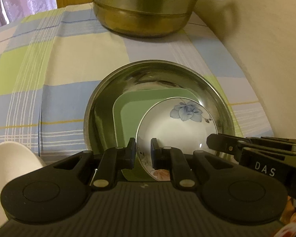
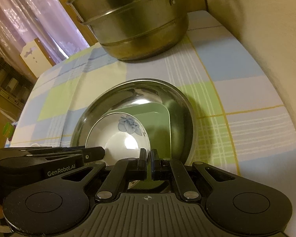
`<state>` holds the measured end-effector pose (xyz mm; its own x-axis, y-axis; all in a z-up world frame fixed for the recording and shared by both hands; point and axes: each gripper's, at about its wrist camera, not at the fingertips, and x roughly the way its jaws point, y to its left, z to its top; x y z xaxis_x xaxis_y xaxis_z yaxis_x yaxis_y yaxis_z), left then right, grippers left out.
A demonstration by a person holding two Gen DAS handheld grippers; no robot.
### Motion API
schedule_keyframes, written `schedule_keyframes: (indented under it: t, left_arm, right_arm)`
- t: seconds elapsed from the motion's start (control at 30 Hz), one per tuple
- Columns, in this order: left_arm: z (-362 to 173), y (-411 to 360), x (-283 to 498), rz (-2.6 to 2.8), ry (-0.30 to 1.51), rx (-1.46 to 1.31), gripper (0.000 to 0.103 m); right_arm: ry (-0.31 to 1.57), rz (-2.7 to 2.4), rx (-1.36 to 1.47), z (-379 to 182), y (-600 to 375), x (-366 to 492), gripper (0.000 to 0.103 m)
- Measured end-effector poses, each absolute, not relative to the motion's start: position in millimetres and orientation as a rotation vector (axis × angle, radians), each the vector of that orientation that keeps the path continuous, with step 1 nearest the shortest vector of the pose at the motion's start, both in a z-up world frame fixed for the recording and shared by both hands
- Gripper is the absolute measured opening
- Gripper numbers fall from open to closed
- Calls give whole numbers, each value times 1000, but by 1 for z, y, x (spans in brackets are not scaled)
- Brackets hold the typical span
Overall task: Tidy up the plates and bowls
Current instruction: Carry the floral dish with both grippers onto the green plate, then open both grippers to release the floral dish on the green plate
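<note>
A steel bowl (image 1: 108,90) (image 2: 179,106) sits on the checked tablecloth. Inside it lies a green square plate (image 1: 128,106) (image 2: 157,116), with a white dish with a blue flower (image 1: 175,122) (image 2: 116,136) on top of it. My left gripper (image 1: 143,148) (image 2: 100,152) is shut on the dish's near left rim, which runs between its pads. My right gripper (image 2: 148,154) (image 1: 212,142) comes in from the right and is shut on the dish's right rim. The bowl's near rim is hidden under both grippers.
A tall metal steamer pot (image 1: 144,9) (image 2: 132,19) stands at the back of the table. A plain white bowl (image 1: 11,167) sits at the near left. A cream wall (image 1: 266,59) closes the right side; curtains (image 2: 39,19) hang at the far left.
</note>
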<state>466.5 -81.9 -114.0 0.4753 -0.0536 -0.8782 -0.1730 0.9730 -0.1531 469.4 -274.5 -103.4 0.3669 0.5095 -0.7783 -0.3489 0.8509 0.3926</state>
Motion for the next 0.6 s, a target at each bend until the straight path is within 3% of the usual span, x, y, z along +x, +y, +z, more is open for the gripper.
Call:
schedule_keyframes:
  t: [0.6]
  left_arm:
    - [-128,-86,481,134,1102,-239,13]
  right_arm:
    - [1098,568,148,-123,-268,490,4]
